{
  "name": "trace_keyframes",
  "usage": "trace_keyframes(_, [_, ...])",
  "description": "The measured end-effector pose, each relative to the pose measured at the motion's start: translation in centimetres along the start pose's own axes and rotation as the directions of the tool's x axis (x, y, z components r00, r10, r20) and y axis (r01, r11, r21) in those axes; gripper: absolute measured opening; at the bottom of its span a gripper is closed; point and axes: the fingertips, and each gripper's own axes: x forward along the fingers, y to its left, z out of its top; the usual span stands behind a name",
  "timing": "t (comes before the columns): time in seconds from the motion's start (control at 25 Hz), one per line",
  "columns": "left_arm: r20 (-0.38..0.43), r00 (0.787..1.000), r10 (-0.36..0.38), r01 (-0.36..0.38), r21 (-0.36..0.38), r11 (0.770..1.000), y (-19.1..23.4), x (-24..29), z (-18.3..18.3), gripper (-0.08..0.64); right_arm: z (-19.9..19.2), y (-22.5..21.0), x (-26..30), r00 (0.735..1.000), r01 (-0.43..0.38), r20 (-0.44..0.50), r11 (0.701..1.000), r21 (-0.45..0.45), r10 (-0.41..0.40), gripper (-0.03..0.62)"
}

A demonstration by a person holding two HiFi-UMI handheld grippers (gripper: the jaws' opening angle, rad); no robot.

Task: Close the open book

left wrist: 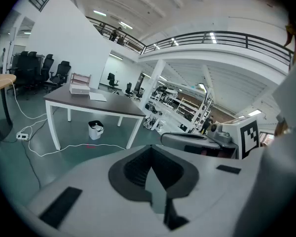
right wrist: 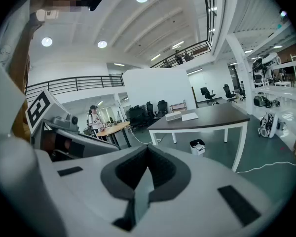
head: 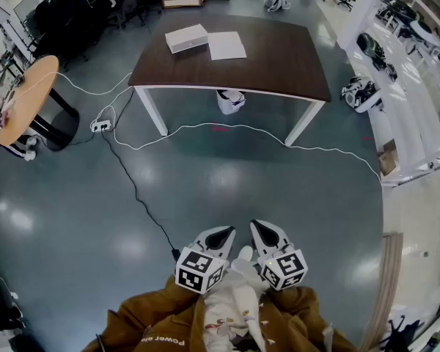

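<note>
Head view, left tool (head: 218,236) and right tool (head: 267,235) pinched together, empty, what may be the book (head: 226,45) far off on the desk (head: 279,64), too small to judge, distant person (right wrist: 93,118) only in right gripper view

Left gripper (head: 221,235) and right gripper (head: 260,231), jaws together, empty, held side by side.

Book (head: 187,38) on table (head: 279,57), bin (head: 231,100) beneath

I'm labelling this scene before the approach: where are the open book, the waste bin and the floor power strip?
open book (head: 226,45), head view, on its flat right-hand page.
waste bin (head: 230,100), head view, on its bag-lined top.
power strip (head: 100,126), head view, on its white body.
</note>
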Motion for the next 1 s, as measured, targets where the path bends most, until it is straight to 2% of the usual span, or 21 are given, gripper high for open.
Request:
trace_keyframes(0.36, [-0.010,1.000,0.022,-0.022,-0.009,1.000,1.4,-0.4,0.3,0.006,0.5,1.1,1.6,0.999,-0.034,-0.009,0.999,-0.034,0.034,0.005])
trace_keyframes(0.56, [-0.012,0.999,0.042,-0.043,-0.026,0.999,3.8,-1.3,0.3,0.006,1.1,1.4,3.8,0.999,-0.045,0.014,0.999,0.031,0.045,0.005])
trace_keyframes(0.68, [0.003,0.999,0.054,-0.054,-0.042,0.998,6.3,-2.3,0.6,0.006,1.2,1.9,6.2,0.999,-0.047,0.013,0.996,0.071,0.046,0.005])
trace_keyframes(0.88, [-0.009,0.999,0.038,-0.039,-0.137,0.990,11.9,-4.3,-0.2,0.006,0.7,4.2,10.7,1.000,-0.010,-0.028,0.999,0.044,0.011,0.005])
trace_keyframes(1.0, [-0.005,0.999,0.035,-0.035,-0.140,0.990,14.8,-4.9,0.0,0.006,0.2,5.1,12.6,0.999,0.006,-0.037,0.999,0.041,-0.005,0.005])
